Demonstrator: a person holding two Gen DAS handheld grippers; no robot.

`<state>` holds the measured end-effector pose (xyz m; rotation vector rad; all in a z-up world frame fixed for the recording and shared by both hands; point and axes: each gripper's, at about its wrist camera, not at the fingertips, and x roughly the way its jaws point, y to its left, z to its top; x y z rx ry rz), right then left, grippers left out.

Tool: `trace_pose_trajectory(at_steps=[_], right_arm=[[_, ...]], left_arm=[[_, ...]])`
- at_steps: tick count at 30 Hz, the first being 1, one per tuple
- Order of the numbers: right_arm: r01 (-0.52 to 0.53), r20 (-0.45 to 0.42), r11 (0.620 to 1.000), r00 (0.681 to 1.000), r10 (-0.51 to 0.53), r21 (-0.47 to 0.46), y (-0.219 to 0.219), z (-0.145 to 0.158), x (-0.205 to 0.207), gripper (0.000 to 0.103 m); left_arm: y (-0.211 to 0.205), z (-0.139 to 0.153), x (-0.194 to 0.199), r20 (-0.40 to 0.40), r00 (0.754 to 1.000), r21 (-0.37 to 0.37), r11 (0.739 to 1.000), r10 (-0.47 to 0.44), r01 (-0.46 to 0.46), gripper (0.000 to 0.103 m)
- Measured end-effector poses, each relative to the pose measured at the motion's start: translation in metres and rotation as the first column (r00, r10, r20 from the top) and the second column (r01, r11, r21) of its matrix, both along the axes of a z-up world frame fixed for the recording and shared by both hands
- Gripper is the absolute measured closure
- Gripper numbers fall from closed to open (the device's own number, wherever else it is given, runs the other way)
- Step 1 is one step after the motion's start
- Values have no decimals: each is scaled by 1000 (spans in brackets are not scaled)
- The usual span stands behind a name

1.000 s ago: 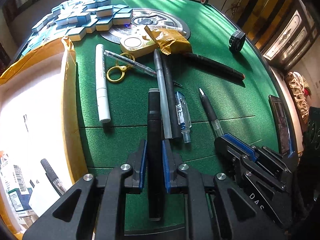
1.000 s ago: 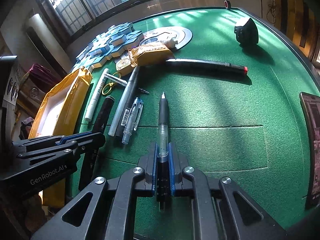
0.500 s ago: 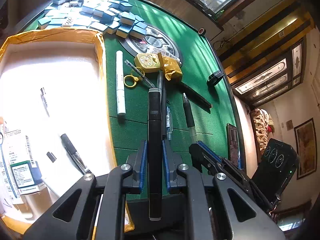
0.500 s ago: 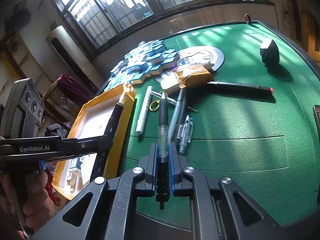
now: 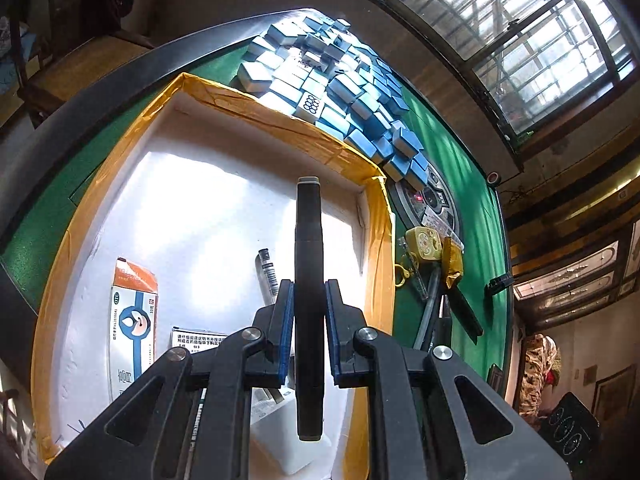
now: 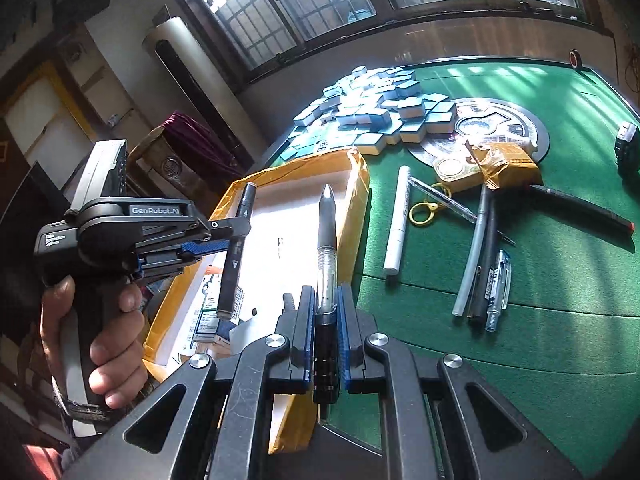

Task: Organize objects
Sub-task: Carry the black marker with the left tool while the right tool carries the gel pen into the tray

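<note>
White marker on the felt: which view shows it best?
Right wrist view. The white marker lies in full, unobstructed, on the green table beside the box. The left wrist view does not show it: the box wall and the left gripper with its black marker fill that side.

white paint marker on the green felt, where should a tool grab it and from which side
Grip the white paint marker at the middle of its barrel, coming from above with the fingers across its width. It lies flat on the green felt, long and thin. The felt on its box side is bare; the yellow ring sits close on the other side, so stay clear of that end.
</note>
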<state>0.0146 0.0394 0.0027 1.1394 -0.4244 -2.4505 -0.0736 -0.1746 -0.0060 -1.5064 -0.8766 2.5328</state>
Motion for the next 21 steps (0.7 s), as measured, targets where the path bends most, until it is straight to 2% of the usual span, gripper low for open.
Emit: trace_pose_trajectory(at_steps=[5,9,13,21], right_arm=[[-14,14,1000,1000,14,11,-13,-4,-5,93],[-25,21,999,999,25,30,-21,-7,-15,93],[-51,43,998,998,49,37,-34,-10,-32,93],[-114,99,988,990,104,108,-65,-25,-62,93]], left_arm=[[-7,-13,-9,20,999,-17,999,32,-31,91],[-12,-17,-11,31,998,-72,996,58,-55,91],[-15,-25,-14,62,996,-93,994,65,-59,91],[-25,-41,-17,117,990,-94,993,80,-69,91]])
